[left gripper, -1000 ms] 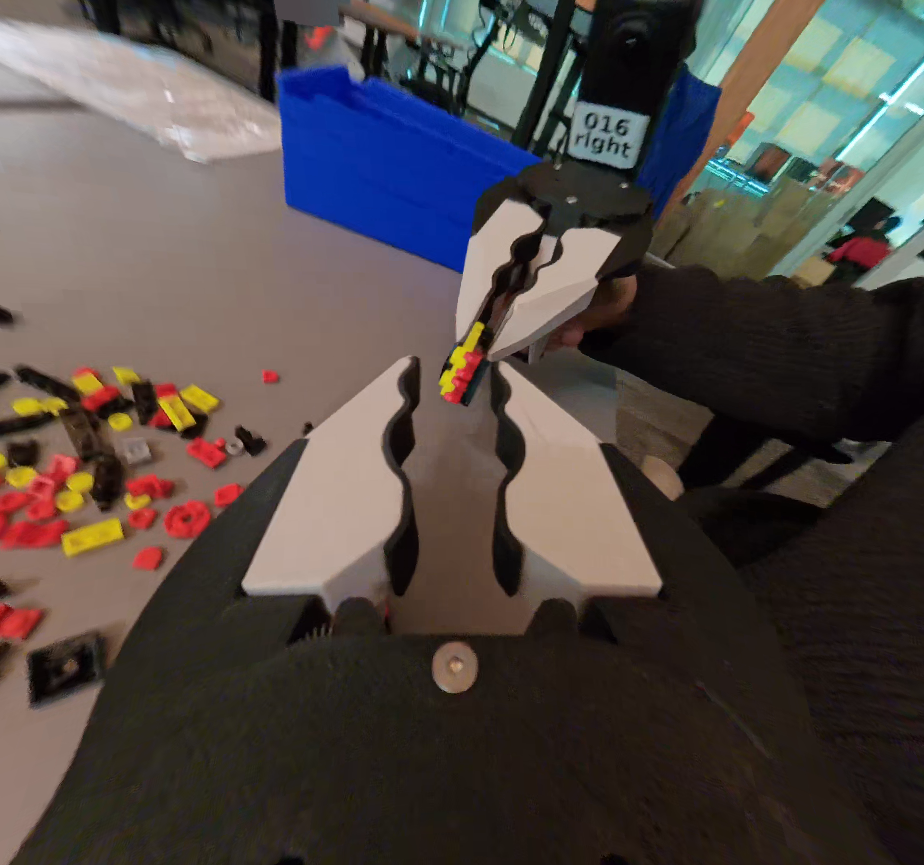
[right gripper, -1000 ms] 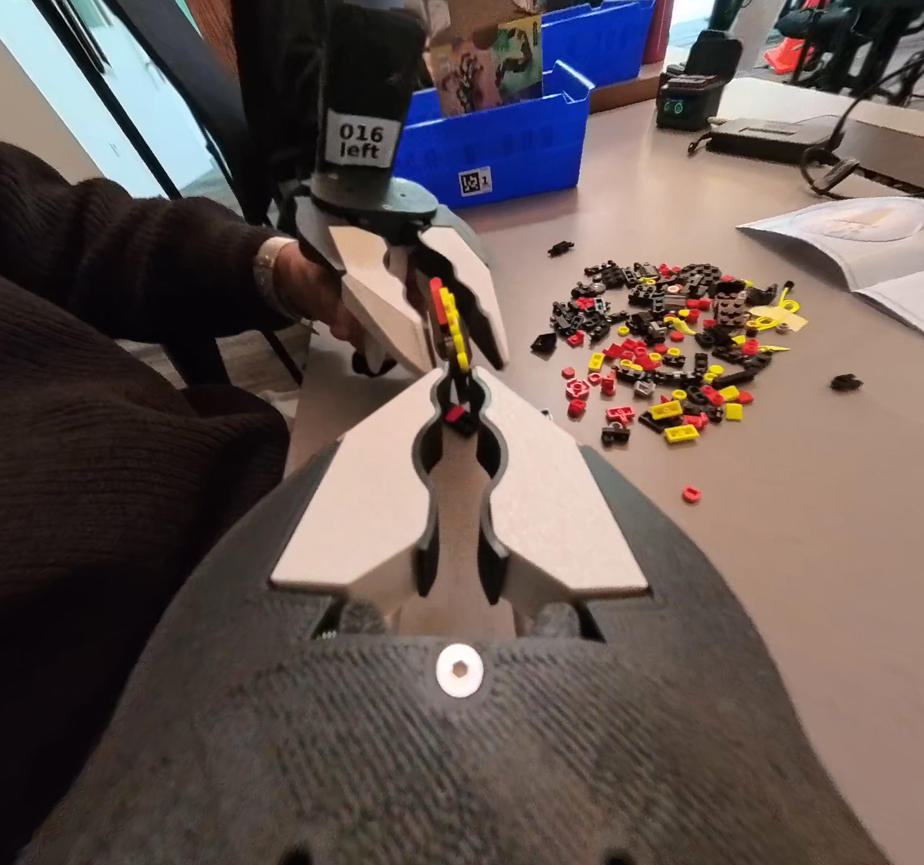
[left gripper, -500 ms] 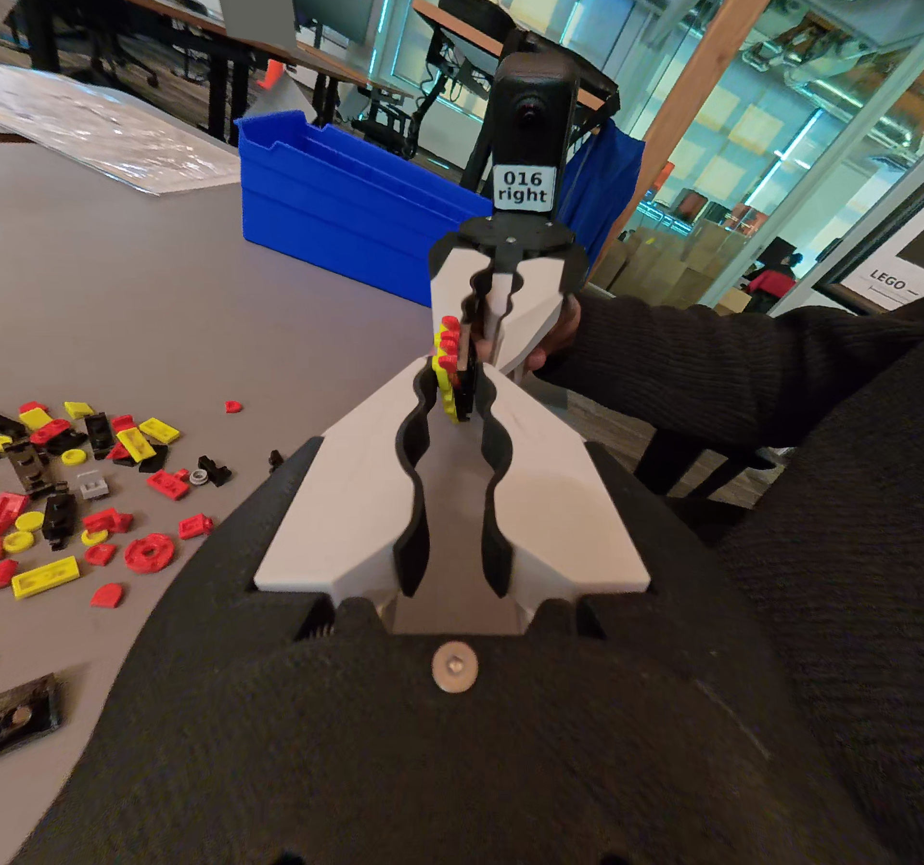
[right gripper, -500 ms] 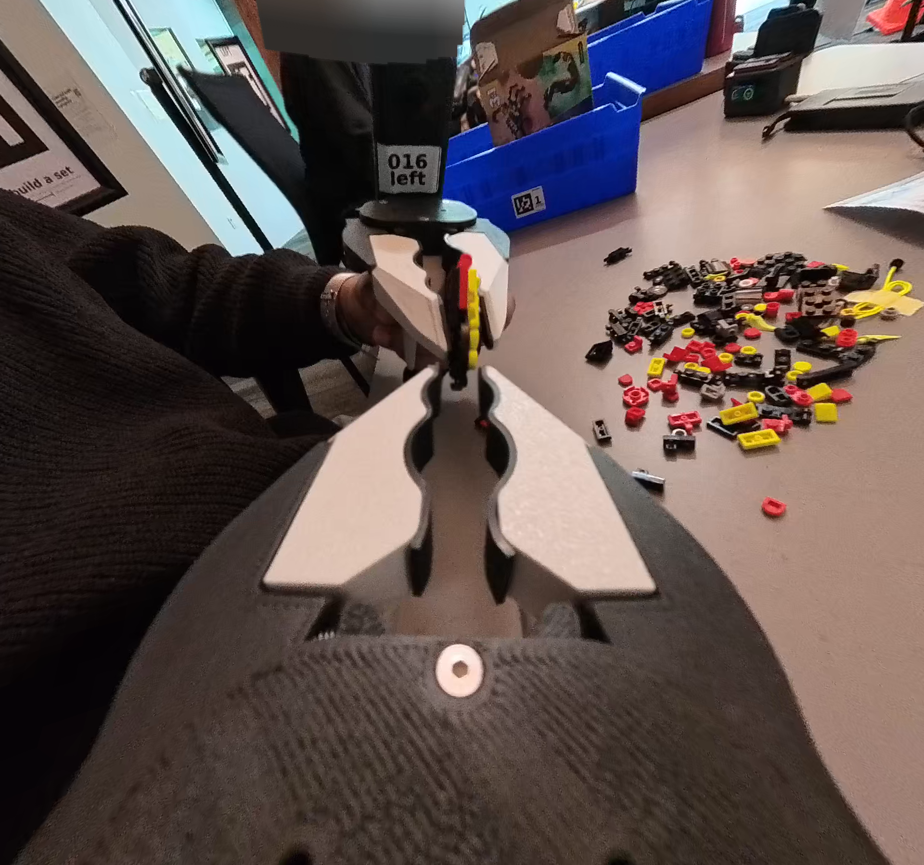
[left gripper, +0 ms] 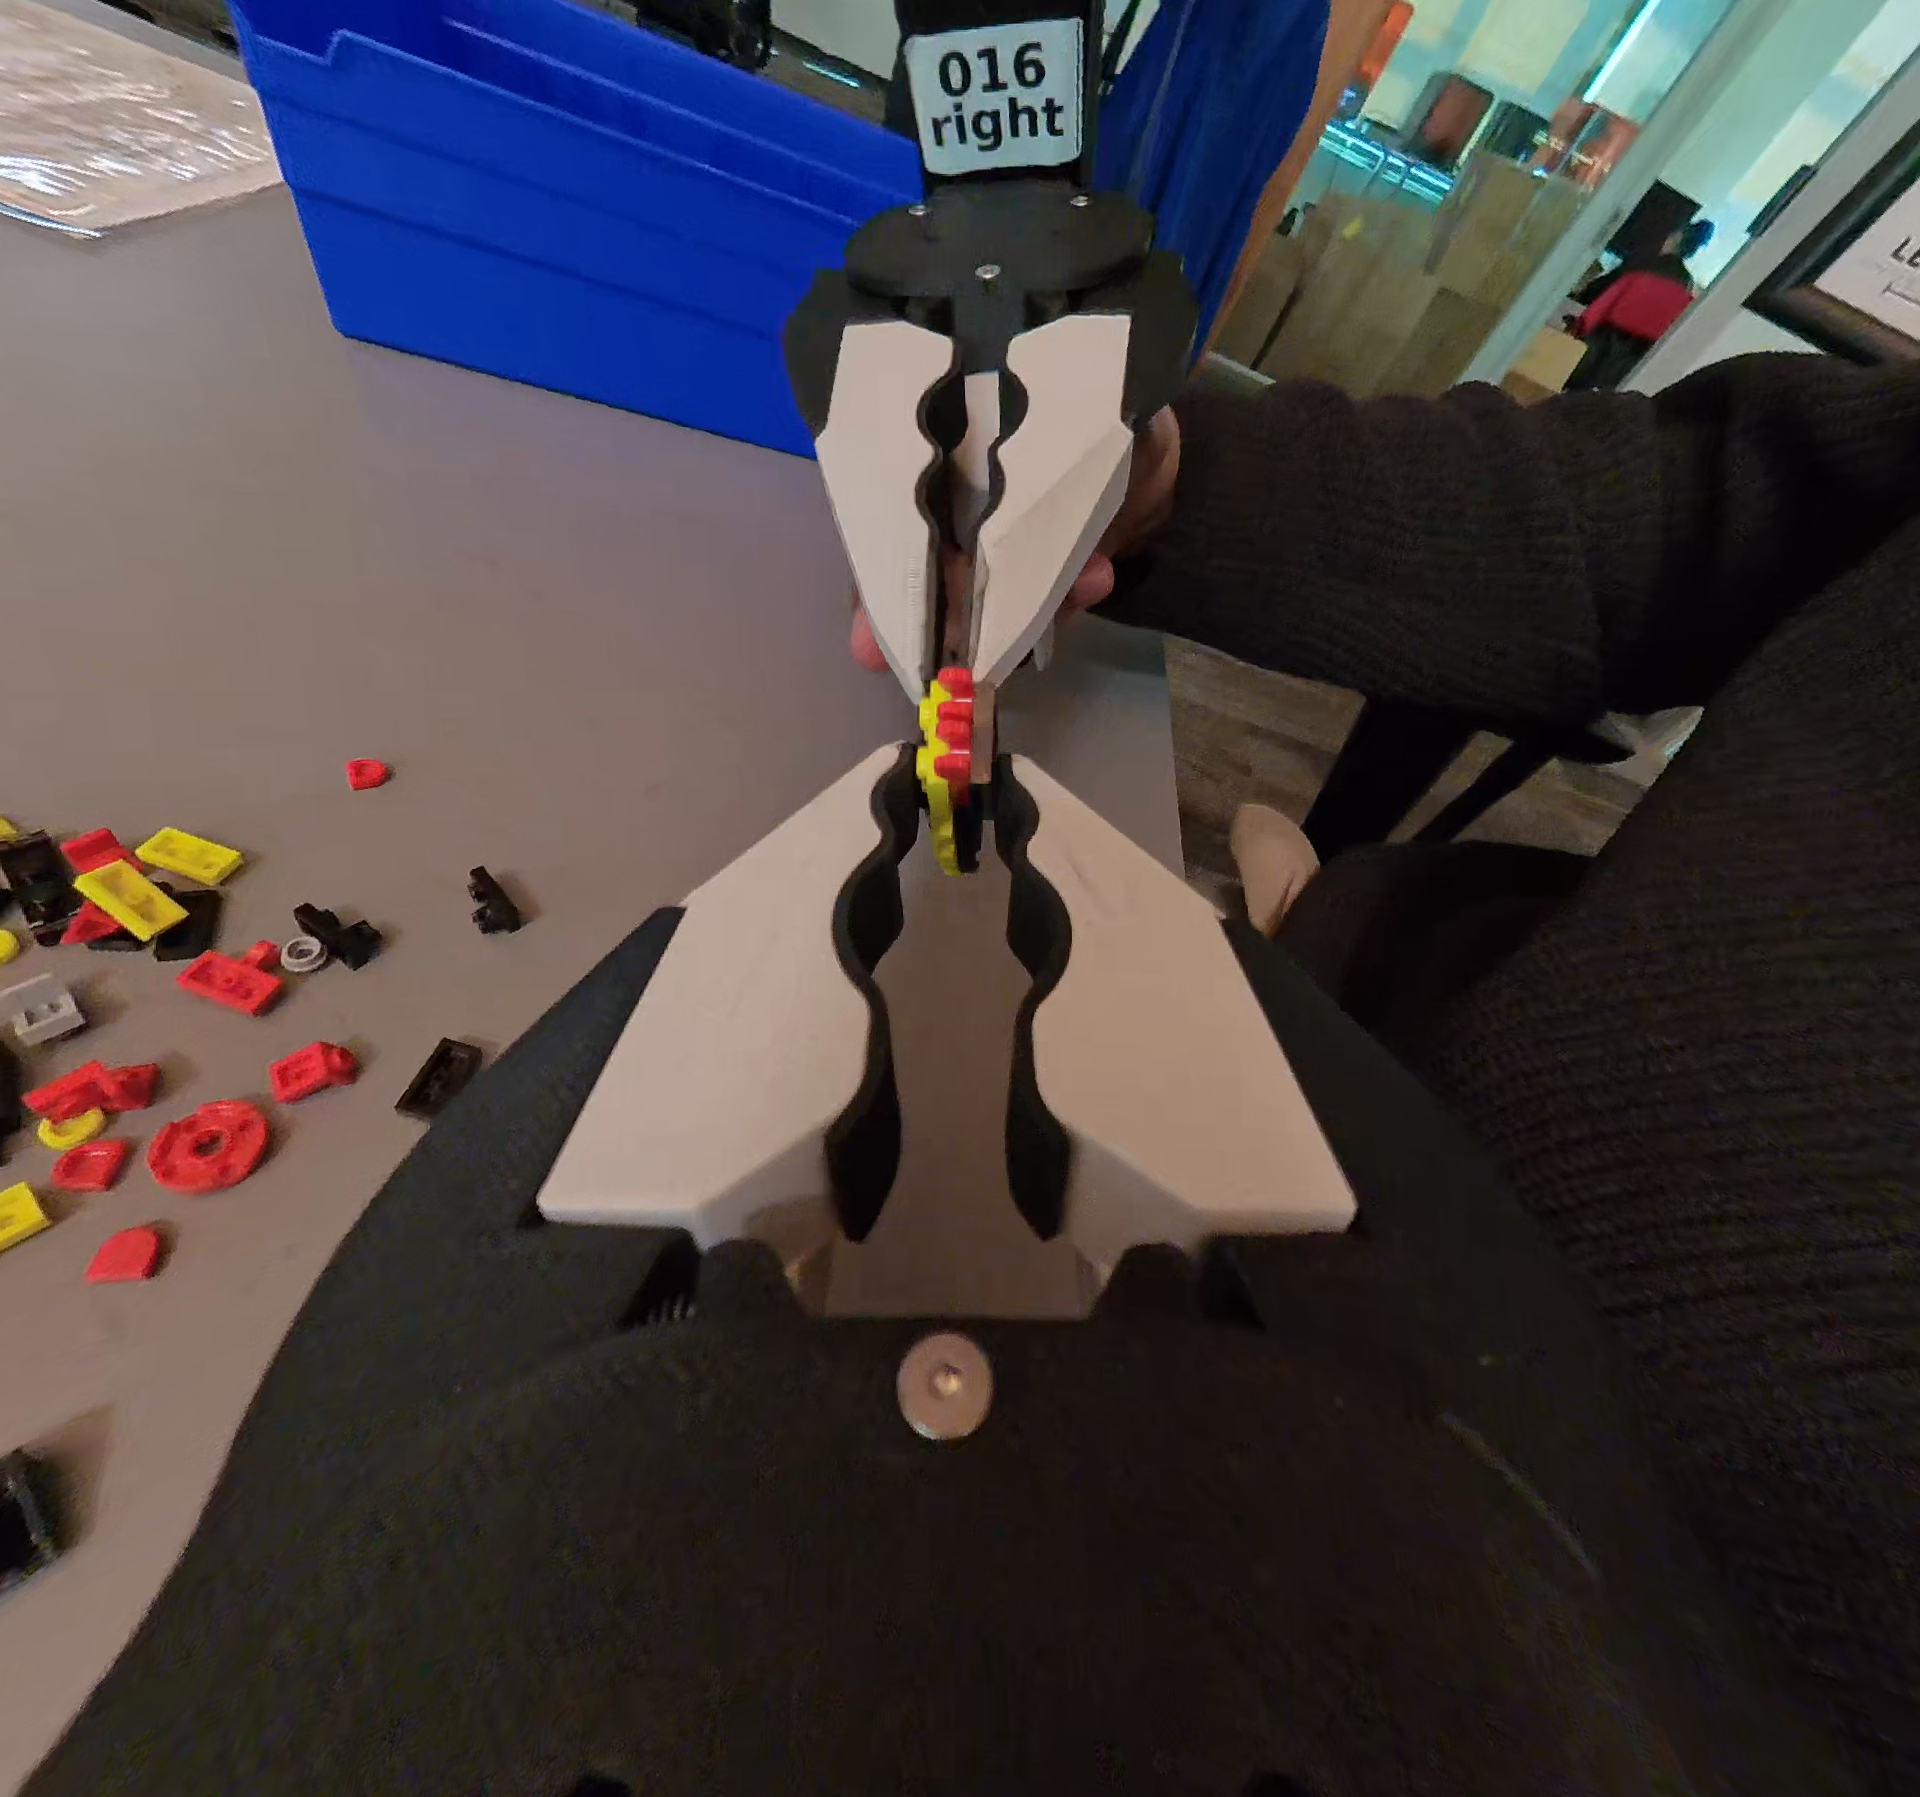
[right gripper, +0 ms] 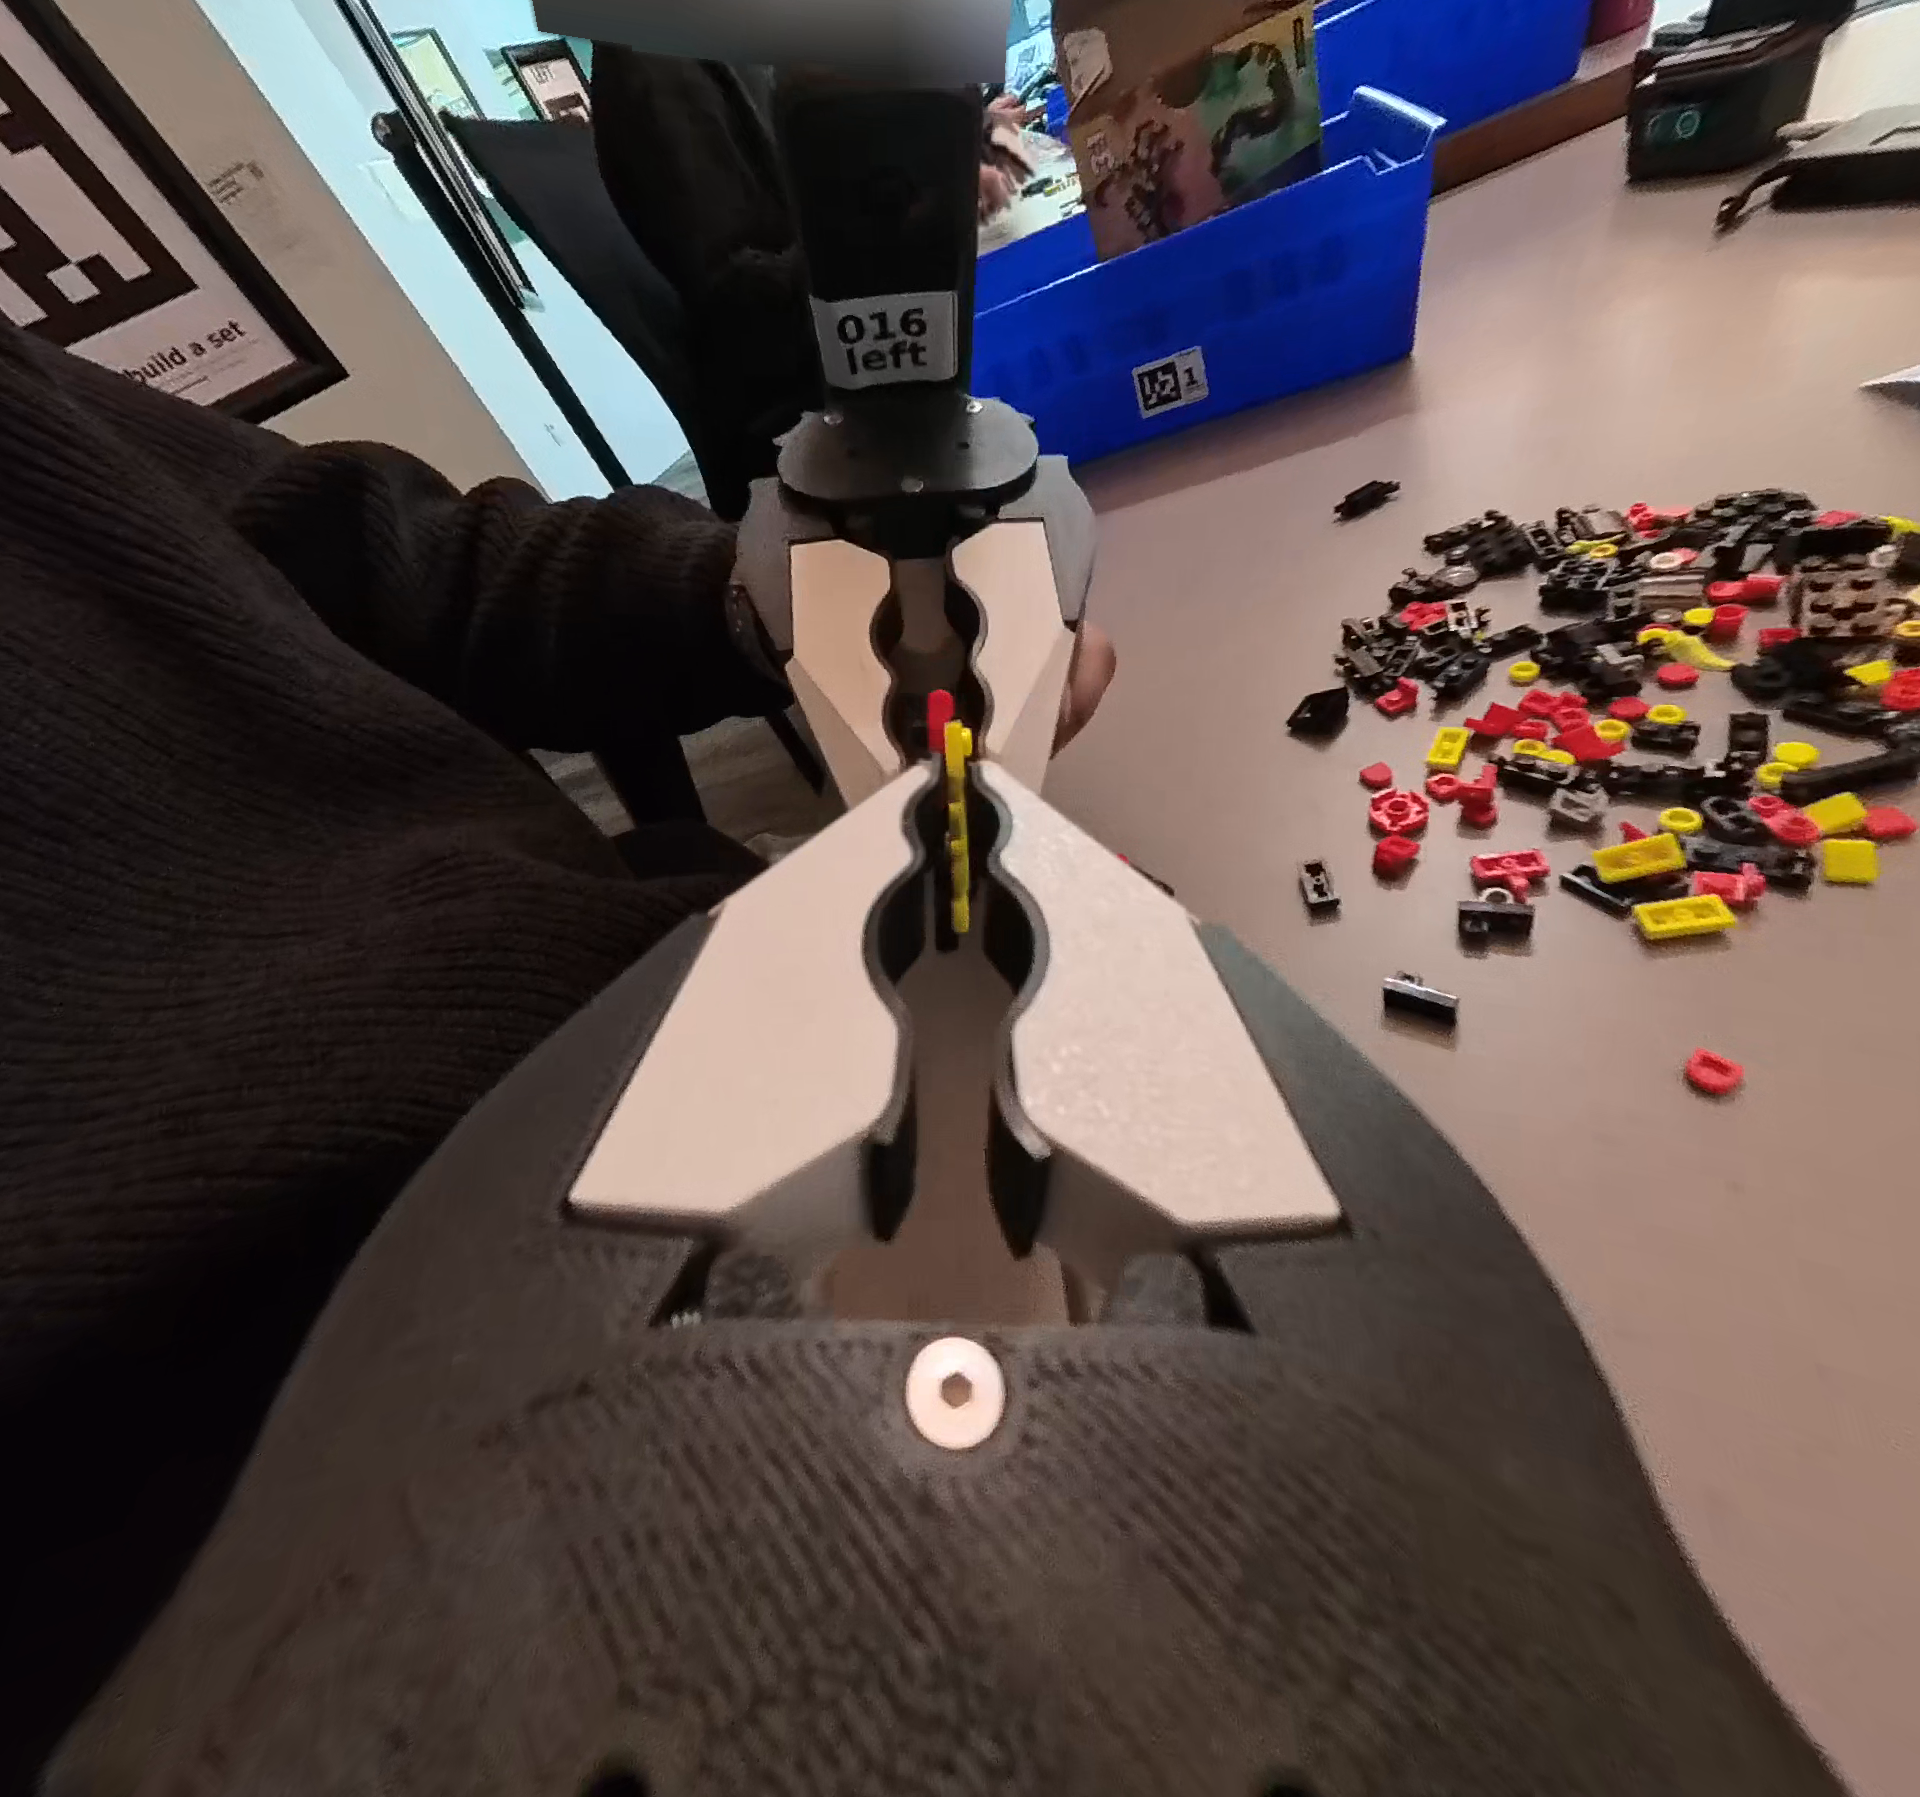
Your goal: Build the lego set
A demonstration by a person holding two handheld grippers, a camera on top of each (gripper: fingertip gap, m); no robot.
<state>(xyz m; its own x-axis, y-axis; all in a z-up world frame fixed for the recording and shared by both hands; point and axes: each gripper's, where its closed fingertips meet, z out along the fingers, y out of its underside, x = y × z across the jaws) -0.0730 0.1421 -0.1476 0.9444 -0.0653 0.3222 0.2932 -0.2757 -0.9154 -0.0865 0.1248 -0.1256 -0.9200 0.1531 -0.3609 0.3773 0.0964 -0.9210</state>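
**Both grippers meet on one small build above the table edge**

Here the left gripper (left gripper: 948, 791) and the right gripper (right gripper: 951, 791) point tip to tip, raised above the near edge of the grey table (left gripper: 416, 563). Between them sits the lego assembly (left gripper: 951, 771), a thin stack of red, yellow and black plates held edge-on. The right gripper's fingers are narrow and pinch one end of the stack; in its own view the yellow and black plates (right gripper: 956, 854) run down between its tips. The left gripper's fingers are also drawn in close around the other end, with the dark pads on either side of the plates; whether both pads truly press on it cannot be told.

A hand in a dark knitted sleeve (left gripper: 1455, 542) holds each tool.

Loose pieces (right gripper: 1642, 708), red, yellow and black, lie scattered toward the middle of the table, with a few strays nearer the near edge. A blue bin (right gripper: 1247, 324) stands at the far side of the table, with a cardboard box (right gripper: 1195, 126) standing in it.
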